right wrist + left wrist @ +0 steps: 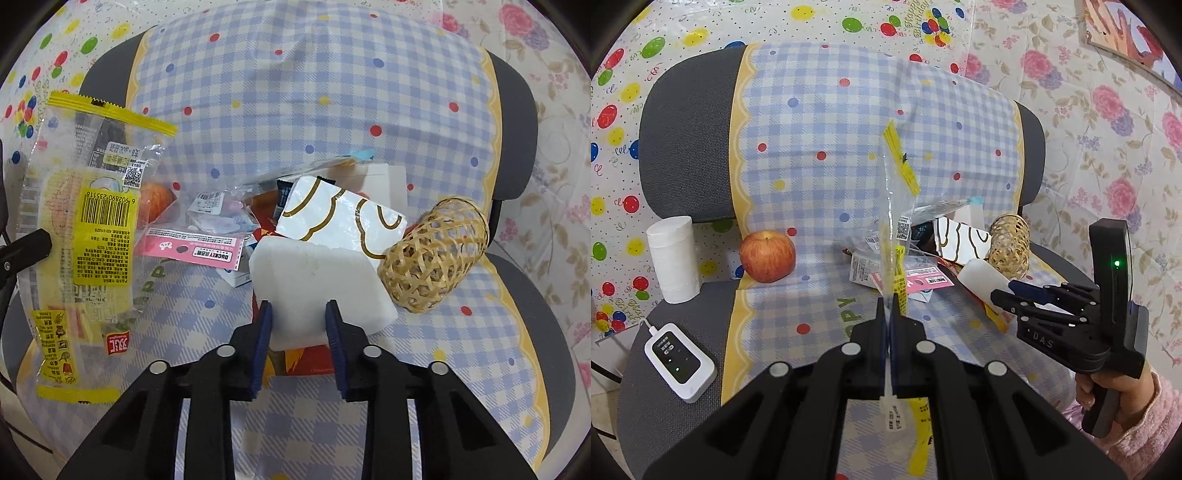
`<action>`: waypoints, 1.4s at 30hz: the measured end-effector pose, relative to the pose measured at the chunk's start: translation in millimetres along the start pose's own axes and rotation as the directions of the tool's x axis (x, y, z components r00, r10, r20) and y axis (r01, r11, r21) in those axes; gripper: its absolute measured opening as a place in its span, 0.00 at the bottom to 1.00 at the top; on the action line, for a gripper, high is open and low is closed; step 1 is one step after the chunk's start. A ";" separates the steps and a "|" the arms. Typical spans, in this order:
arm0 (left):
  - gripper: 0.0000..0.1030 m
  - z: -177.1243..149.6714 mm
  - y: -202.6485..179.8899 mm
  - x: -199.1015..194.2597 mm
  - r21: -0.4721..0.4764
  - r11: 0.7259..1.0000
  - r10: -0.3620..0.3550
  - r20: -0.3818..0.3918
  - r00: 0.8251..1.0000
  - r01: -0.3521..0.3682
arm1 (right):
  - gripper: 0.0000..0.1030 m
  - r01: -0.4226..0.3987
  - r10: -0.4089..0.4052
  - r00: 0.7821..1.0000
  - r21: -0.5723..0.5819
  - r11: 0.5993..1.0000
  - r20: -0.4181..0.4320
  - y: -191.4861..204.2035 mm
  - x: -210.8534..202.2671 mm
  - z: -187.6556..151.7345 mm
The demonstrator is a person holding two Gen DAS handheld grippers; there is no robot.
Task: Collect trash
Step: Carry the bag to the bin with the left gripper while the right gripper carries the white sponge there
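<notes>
My left gripper (888, 299) is shut on a clear wrapper with yellow print (897, 206), which stands edge-on above the chair seat. The right wrist view shows that wrapper (92, 236) flat at the left, with one left finger (33, 242) at its edge. My right gripper (297, 306) has its blue pads against both sides of a white foam block (314, 273) lying on the trash pile. From the left wrist view, the right gripper (1004, 291) sits at the right with the block (979, 273) at its tips, held by a hand in a pink sleeve (1126, 398).
The pile holds a white-and-gold wrapper (340, 221), a pink packet (195, 251) and small boxes. A woven bamboo basket (436, 254) lies right of the block. An apple (767, 256), a paper roll (674, 258) and a white charger (679, 360) sit at the left.
</notes>
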State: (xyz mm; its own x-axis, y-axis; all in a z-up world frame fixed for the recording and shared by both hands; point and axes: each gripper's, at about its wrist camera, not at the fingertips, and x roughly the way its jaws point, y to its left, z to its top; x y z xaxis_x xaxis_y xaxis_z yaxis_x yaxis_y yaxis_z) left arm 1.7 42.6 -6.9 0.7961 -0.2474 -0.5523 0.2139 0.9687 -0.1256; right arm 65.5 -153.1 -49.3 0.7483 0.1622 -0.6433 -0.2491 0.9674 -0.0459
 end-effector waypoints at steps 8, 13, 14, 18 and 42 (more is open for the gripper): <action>0.00 14.3 -26.7 -29.0 0.059 0.997 -0.044 0.077 0.996 0.039 | 0.26 0.009 -0.017 0.990 0.061 0.998 0.140 -28.6 -79.1 15.9; 0.00 14.9 -57.6 -39.3 0.101 0.991 -0.103 0.102 0.989 0.093 | 0.26 0.017 -0.038 0.984 0.121 0.992 0.172 -50.7 -128.6 -4.3; 0.00 13.0 -64.5 -39.8 0.108 0.989 -0.114 0.100 0.988 0.104 | 0.26 0.023 -0.047 0.984 0.137 0.990 0.171 -56.1 -137.1 -12.3; 0.00 -0.5 -97.6 -40.4 0.145 0.976 -0.178 0.081 0.981 0.165 | 0.27 0.073 -0.102 0.984 0.191 0.979 0.149 -71.4 -163.1 -46.4; 0.00 -108.7 -271.5 -17.2 0.329 0.799 -0.482 -0.152 0.863 0.504 | 0.29 0.338 -0.313 0.941 0.408 0.848 -0.130 -133.6 -240.9 -236.3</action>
State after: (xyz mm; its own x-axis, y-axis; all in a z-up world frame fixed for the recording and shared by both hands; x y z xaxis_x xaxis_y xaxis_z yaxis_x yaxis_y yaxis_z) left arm -131.7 -214.2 -52.9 0.4978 -0.6773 -0.5417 0.7582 0.6431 -0.1074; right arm -226.8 -367.3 -68.8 0.7021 -0.1754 -0.6902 0.2927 0.9546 0.0552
